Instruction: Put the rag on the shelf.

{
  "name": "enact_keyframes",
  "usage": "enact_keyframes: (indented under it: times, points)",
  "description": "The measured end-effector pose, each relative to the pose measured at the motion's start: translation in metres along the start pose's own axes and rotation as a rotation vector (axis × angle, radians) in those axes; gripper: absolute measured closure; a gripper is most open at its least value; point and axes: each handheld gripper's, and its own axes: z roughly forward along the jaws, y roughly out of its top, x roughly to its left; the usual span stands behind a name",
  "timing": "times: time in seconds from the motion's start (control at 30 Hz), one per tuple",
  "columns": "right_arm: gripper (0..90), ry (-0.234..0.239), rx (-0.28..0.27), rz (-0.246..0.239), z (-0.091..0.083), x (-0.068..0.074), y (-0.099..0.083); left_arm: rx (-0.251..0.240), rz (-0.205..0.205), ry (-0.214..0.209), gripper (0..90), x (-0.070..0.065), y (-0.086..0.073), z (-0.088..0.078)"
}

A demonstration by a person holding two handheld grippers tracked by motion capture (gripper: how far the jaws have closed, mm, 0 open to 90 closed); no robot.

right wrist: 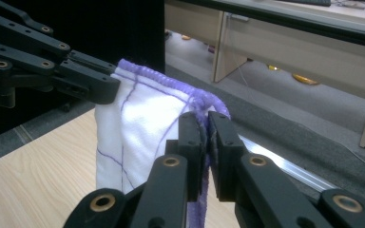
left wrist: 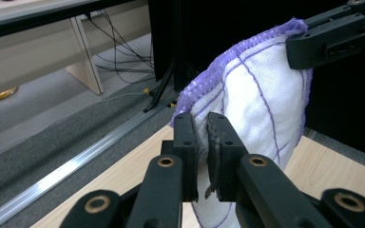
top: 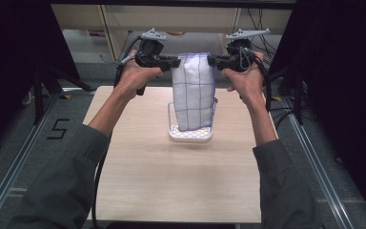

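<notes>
A white cloth with a purple grid and purple hem (top: 194,90) hangs above the table, stretched between both grippers. My left gripper (top: 176,62) is shut on its top left corner, and my right gripper (top: 211,60) is shut on its top right corner. The cloth's lower end reaches into a small white perforated basket (top: 190,135) on the wooden table (top: 138,167). In the left gripper view my jaws (left wrist: 203,137) pinch the cloth (left wrist: 261,99), with the other gripper (left wrist: 335,38) clamped on the far corner. In the right gripper view my jaws (right wrist: 205,133) hold the hem of the cloth (right wrist: 142,118).
Black stands and cables (top: 286,90) flank the table's far corners. Pale shelving (top: 171,21) stands beyond the table. Metal rails (top: 314,157) run along the floor on both sides.
</notes>
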Motion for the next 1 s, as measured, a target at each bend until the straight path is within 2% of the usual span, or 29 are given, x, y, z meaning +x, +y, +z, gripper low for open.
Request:
enact_keyframes:
  times: [0.03, 0.2, 0.23, 0.27, 0.33, 0.5, 0.53, 0.67, 0.73, 0.87, 0.9, 1.0]
  points:
    - [84.7, -0.01, 0.001, -0.009, 0.002, 0.0, 0.001, -0.001, -0.007, 0.011, 82.7, 0.002, 0.0, 0.002]
    - [84.7, -0.02, 0.009, 0.038, 0.015, -0.006, 0.002, -0.007, -0.031, 0.023, 82.7, 0.013, -0.005, 0.015]
    - [84.6, -0.029, 0.011, 0.025, 0.018, -0.009, 0.001, 0.001, -0.03, 0.028, 82.6, 0.015, -0.006, 0.018]
    - [84.6, -0.039, 0.023, 0.039, 0.022, -0.011, 0.0, -0.009, -0.034, 0.031, 82.6, 0.016, -0.008, 0.022]
    - [84.7, -0.049, 0.026, 0.037, 0.029, -0.014, -0.003, -0.012, -0.046, 0.031, 82.6, 0.019, -0.011, 0.029]
    - [84.6, -0.076, 0.06, 0.071, 0.043, -0.023, -0.012, 0.002, -0.074, 0.041, 82.7, 0.023, -0.019, 0.045]
    - [84.6, -0.07, 0.057, 0.065, 0.046, -0.026, -0.013, 0.001, -0.076, 0.044, 82.7, 0.023, -0.021, 0.049]
    - [84.6, -0.069, 0.06, 0.1, 0.053, -0.031, -0.018, 0.013, -0.089, 0.066, 82.7, 0.027, -0.029, 0.058]
    - [84.5, -0.063, 0.059, 0.094, 0.058, -0.034, -0.021, 0.033, -0.09, 0.075, 82.7, 0.03, -0.034, 0.061]
    - [84.5, -0.071, 0.077, 0.108, 0.067, -0.036, -0.027, 0.037, -0.108, 0.07, 82.7, 0.031, -0.042, 0.068]
    - [84.5, -0.067, 0.081, 0.099, 0.069, -0.038, -0.029, 0.053, -0.101, 0.068, 82.7, 0.031, -0.044, 0.069]
    - [84.4, -0.066, 0.09, 0.107, 0.075, -0.039, -0.034, 0.061, -0.118, 0.071, 82.7, 0.033, -0.051, 0.073]
